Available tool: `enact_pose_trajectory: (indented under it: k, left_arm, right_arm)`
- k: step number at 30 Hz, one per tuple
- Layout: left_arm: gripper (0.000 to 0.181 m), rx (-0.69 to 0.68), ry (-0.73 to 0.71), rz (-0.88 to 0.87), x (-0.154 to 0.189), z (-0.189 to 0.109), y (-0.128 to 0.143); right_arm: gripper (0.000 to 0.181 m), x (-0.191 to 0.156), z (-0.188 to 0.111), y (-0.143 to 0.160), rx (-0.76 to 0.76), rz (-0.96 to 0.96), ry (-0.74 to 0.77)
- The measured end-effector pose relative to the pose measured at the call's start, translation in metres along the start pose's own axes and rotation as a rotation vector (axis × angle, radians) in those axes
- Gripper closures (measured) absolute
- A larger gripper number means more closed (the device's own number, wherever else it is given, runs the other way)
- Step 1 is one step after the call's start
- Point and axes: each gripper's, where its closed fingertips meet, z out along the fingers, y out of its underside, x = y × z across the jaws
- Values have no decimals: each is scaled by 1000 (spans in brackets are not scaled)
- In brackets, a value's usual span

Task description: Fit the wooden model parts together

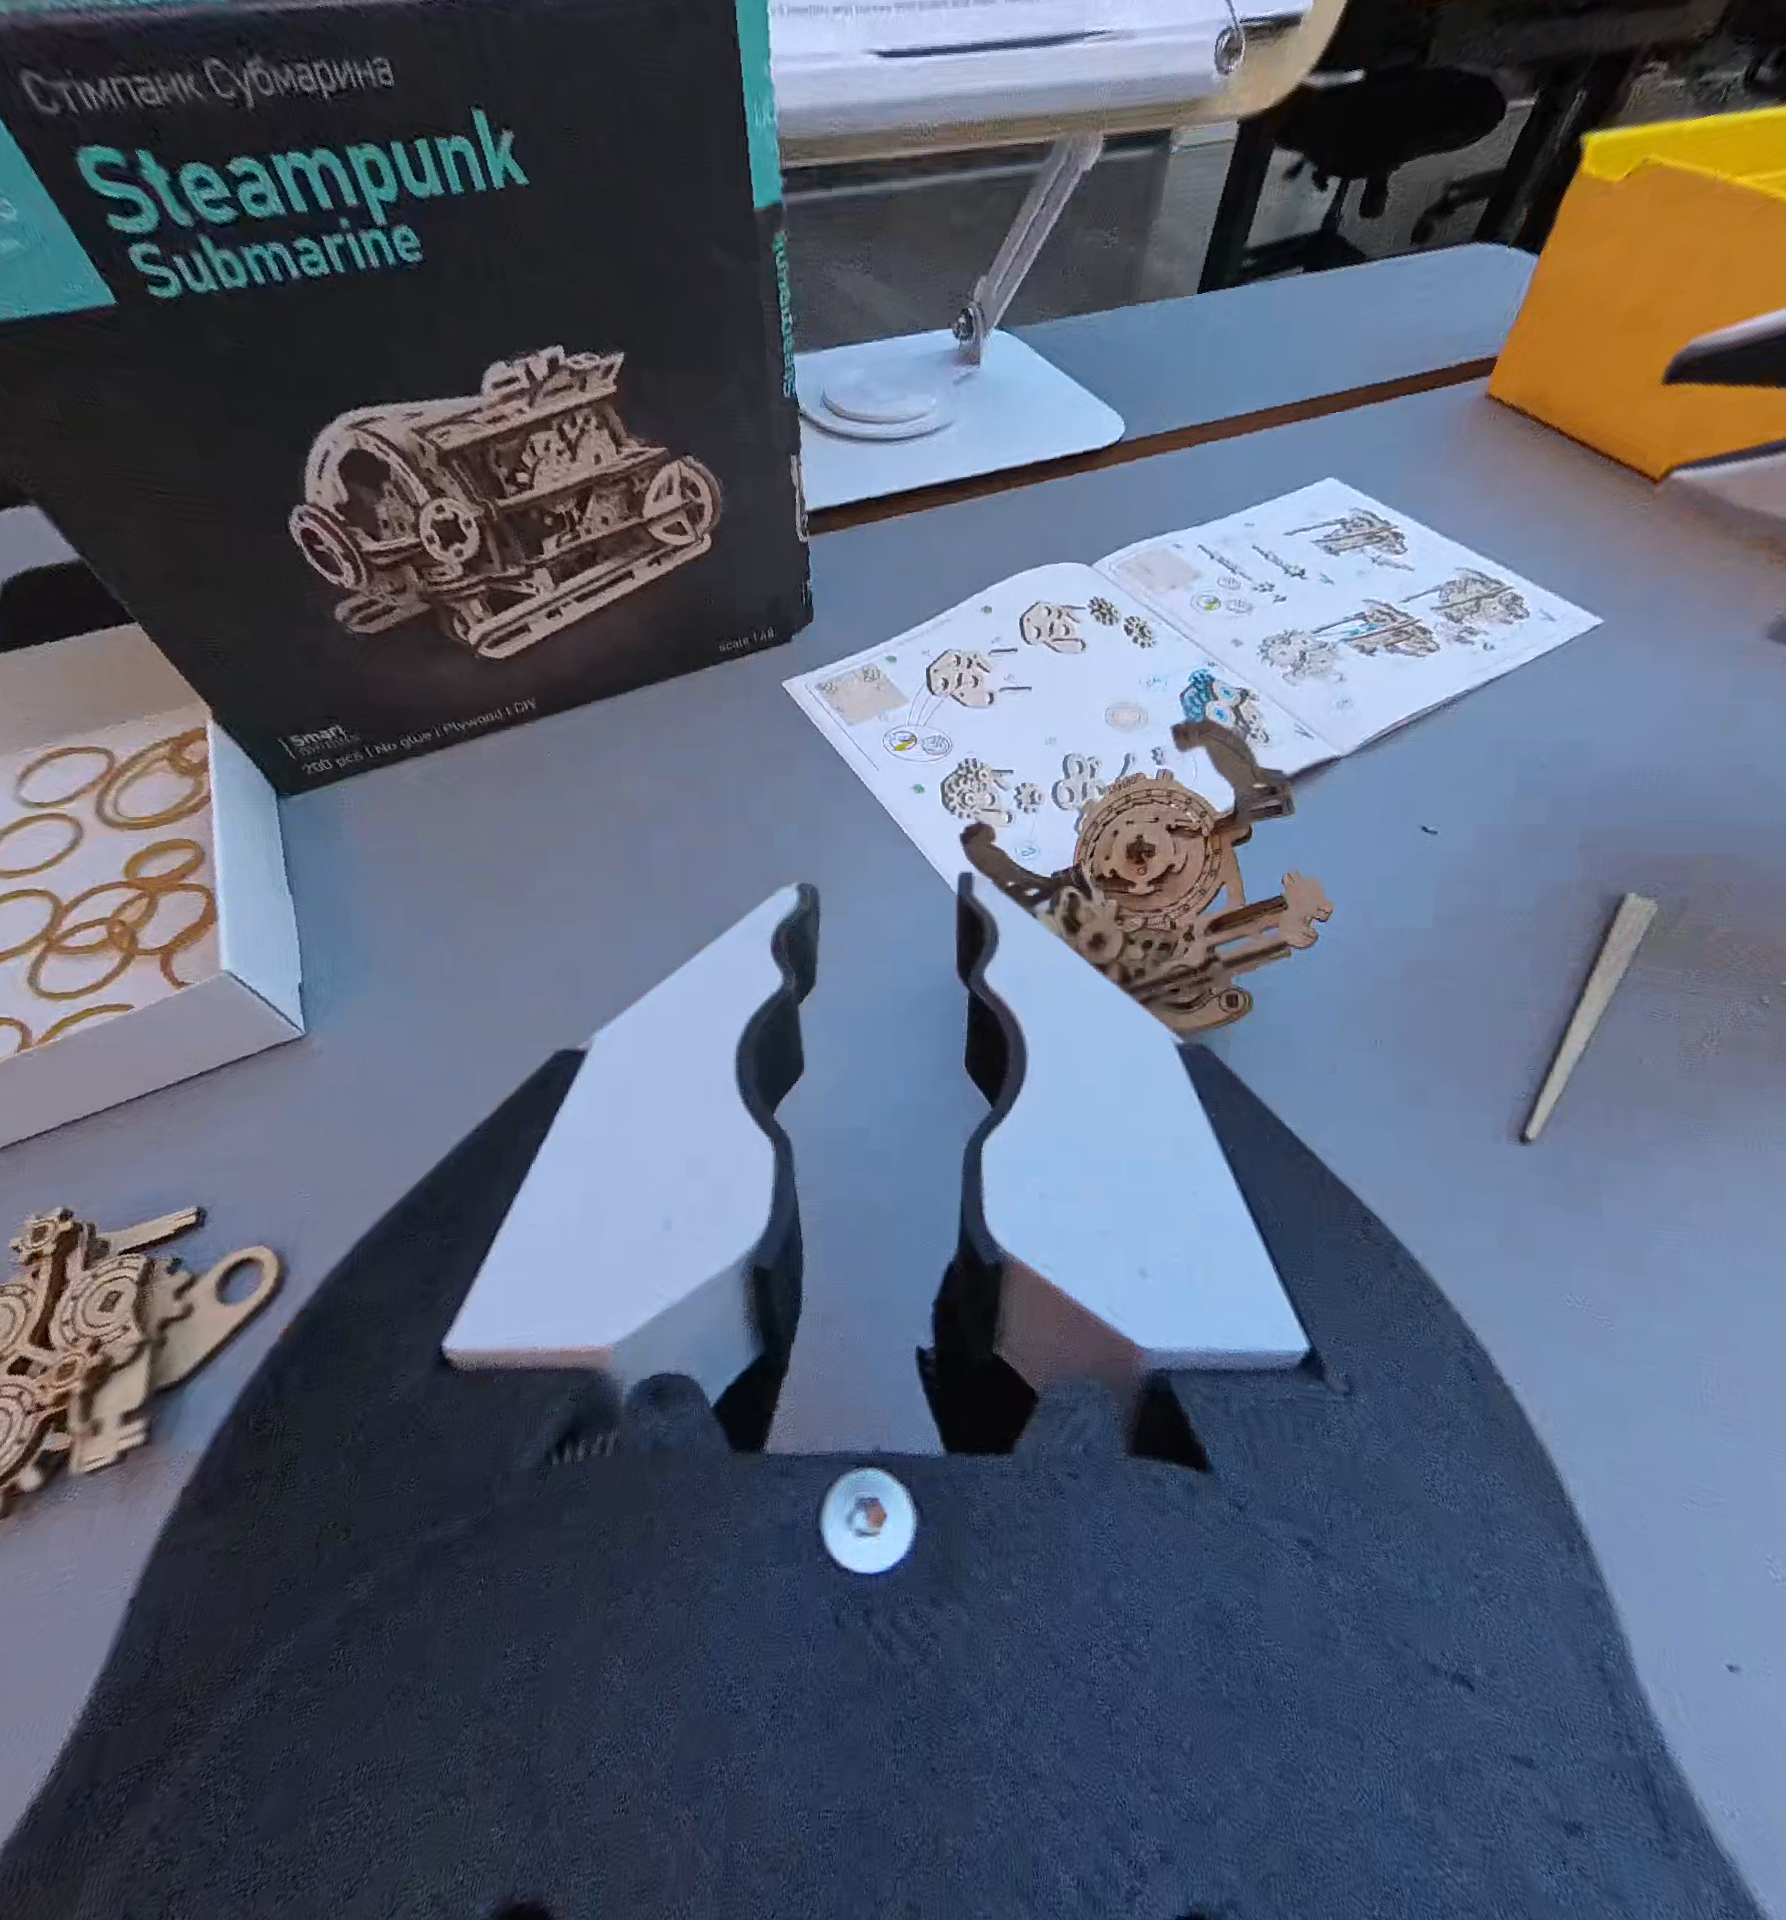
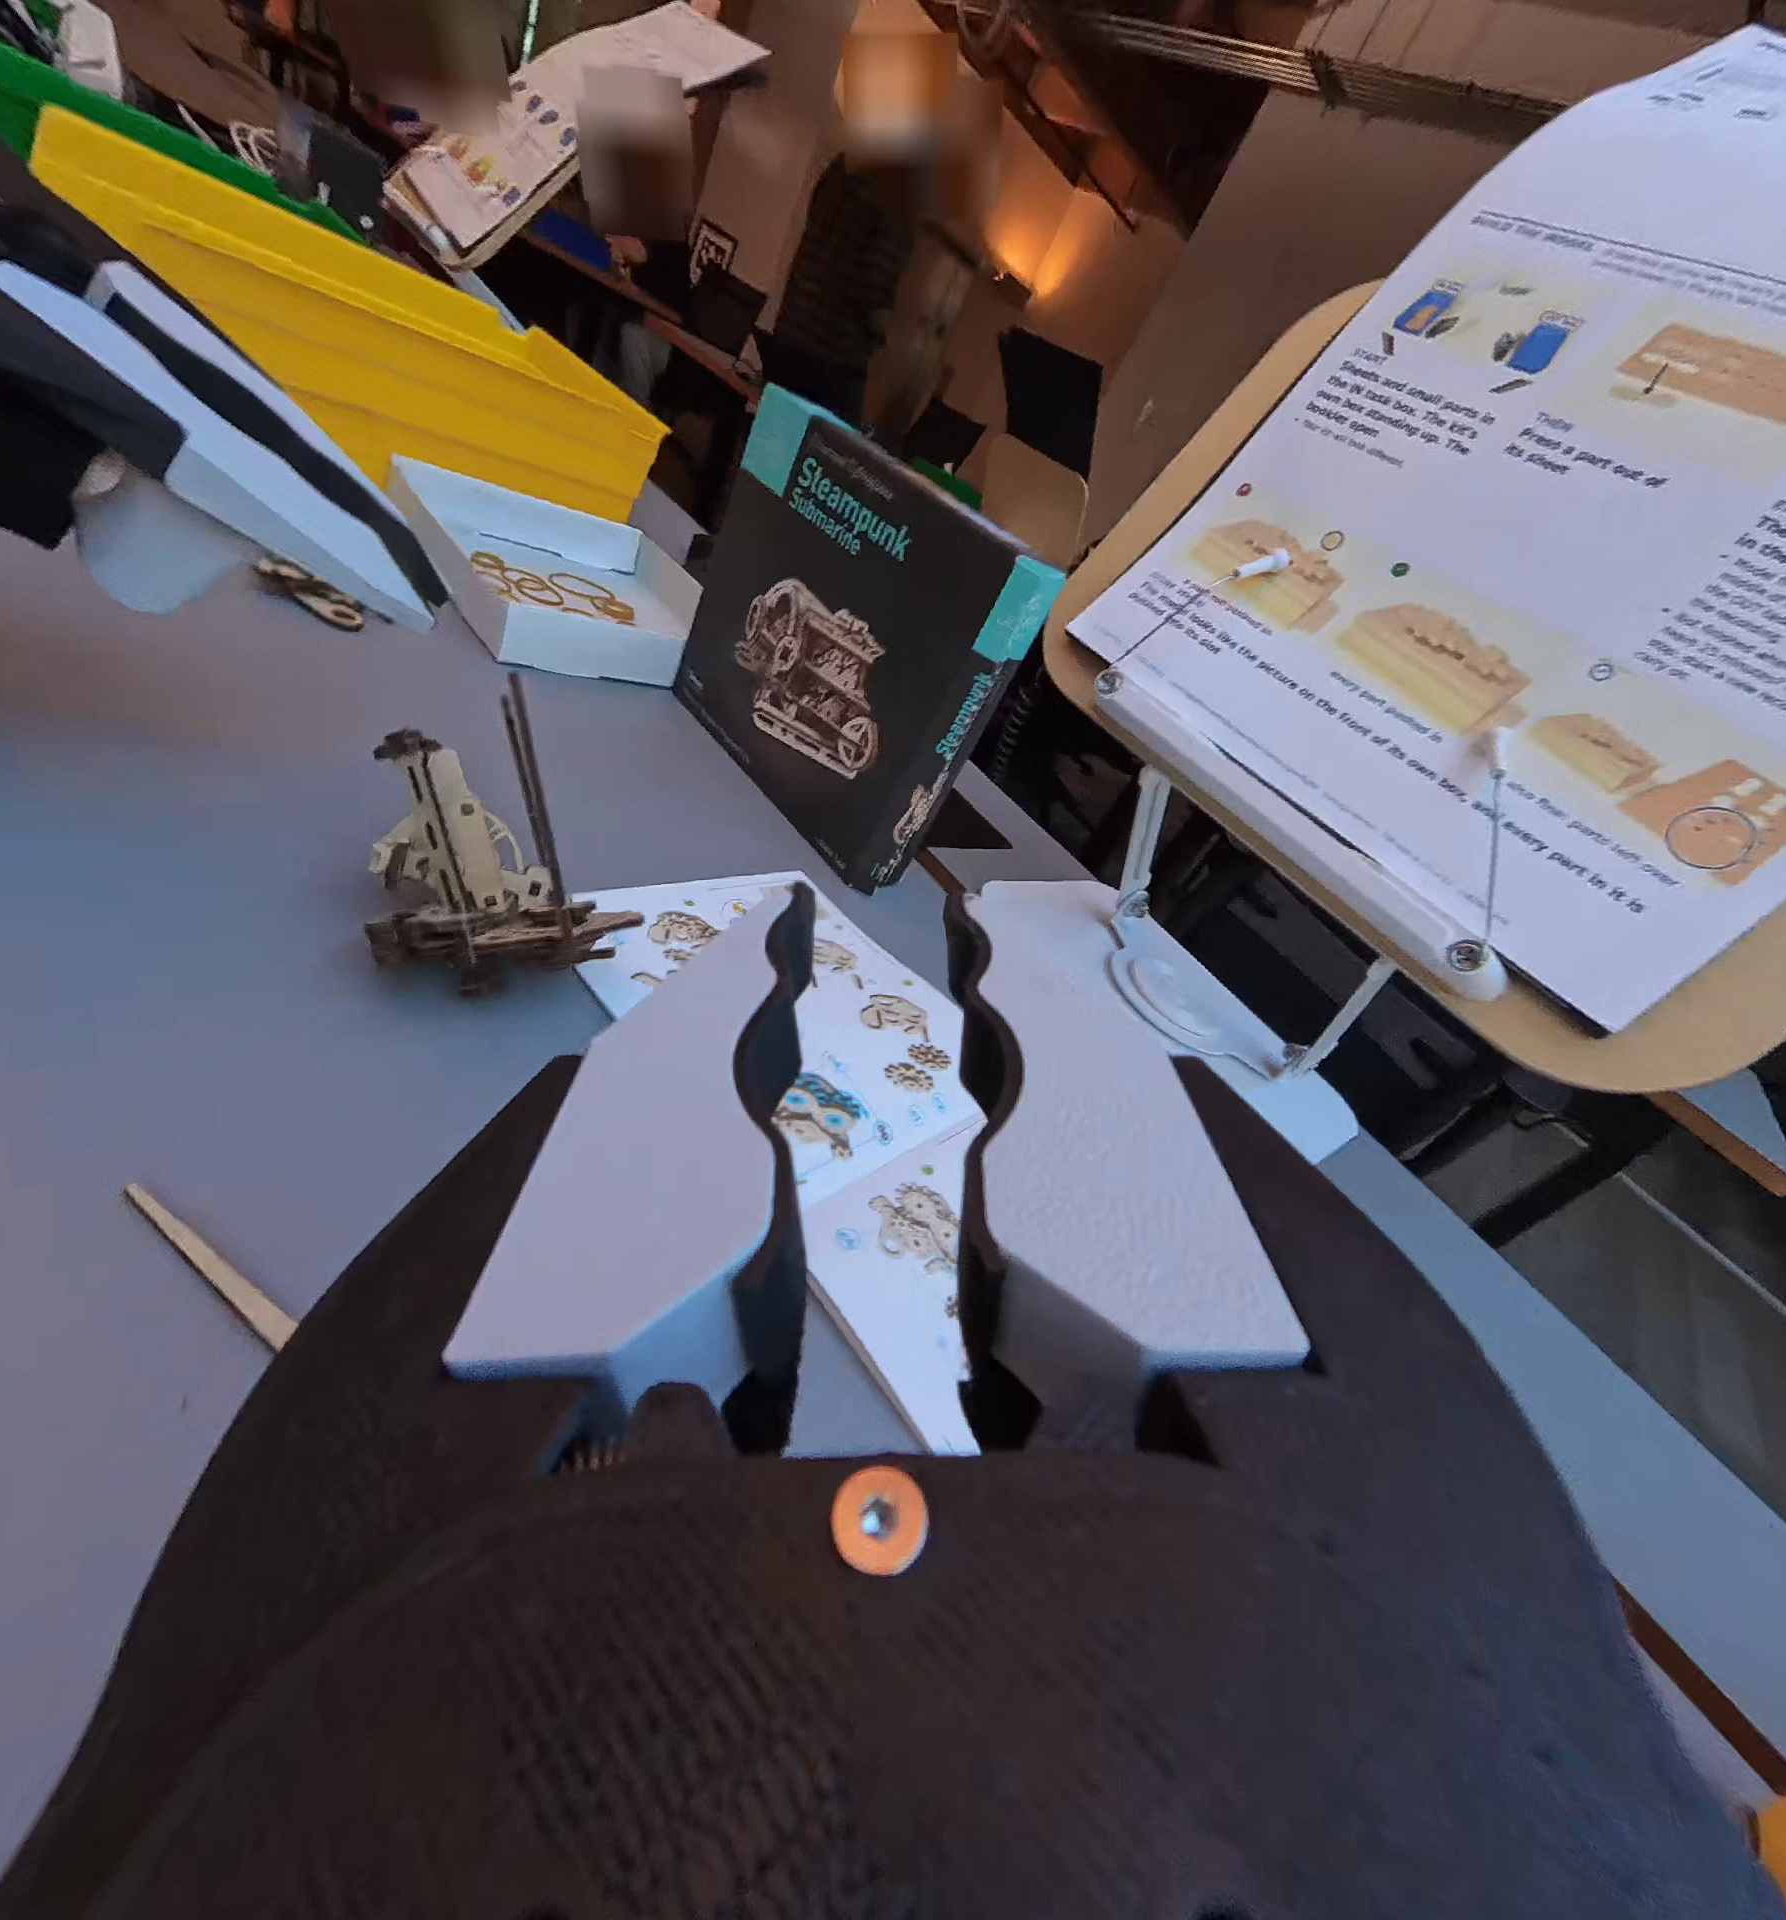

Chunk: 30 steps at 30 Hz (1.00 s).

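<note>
Your half-built brown wooden model assembly (image 1: pixel 1149 883) stands on the grey table (image 1: pixel 556 935) at one o'clock from your left gripper (image 1: pixel 887 914), touching the edge of the open white instruction booklet (image 1: pixel 1180 644). A flat cluster of pale wooden gear parts (image 1: pixel 68 1351) lies at nine o'clock. A thin tapered wooden stick (image 1: pixel 1585 1018) lies at three o'clock. Both your left gripper and your right gripper (image 2: pixel 876 914) have fingers spread, holding nothing. At eleven o'clock stands the black kit box (image 1: pixel 401 395), beside a white tray of tan rubber bands (image 1: pixel 89 894).
</note>
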Motion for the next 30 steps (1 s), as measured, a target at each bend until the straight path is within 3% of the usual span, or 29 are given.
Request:
enact_pose_trajectory:
  k: [6, 8, 13, 17, 30]
  left_arm:
    - [159, -15, -54, 79, -2, 7, 11]
    - [161, -21, -86, 117, -6, 7, 14]
    - [163, -28, -103, 111, -10, 10, 19]
    - [159, -46, -63, 87, -2, 10, 20]
    - [161, -72, 33, 15, 8, 5, 19]
  right_arm:
    - [153, -29, -6, 18, 17, -236, -19]
    - [154, -33, -2, 34, -62, -236, -37]
    - [154, -15, 3, 54, -153, 6, -13]
    - [155, -3, 1, 56, -128, 187, -30]
    - [163, -2, -1, 52, -93, 180, -23]
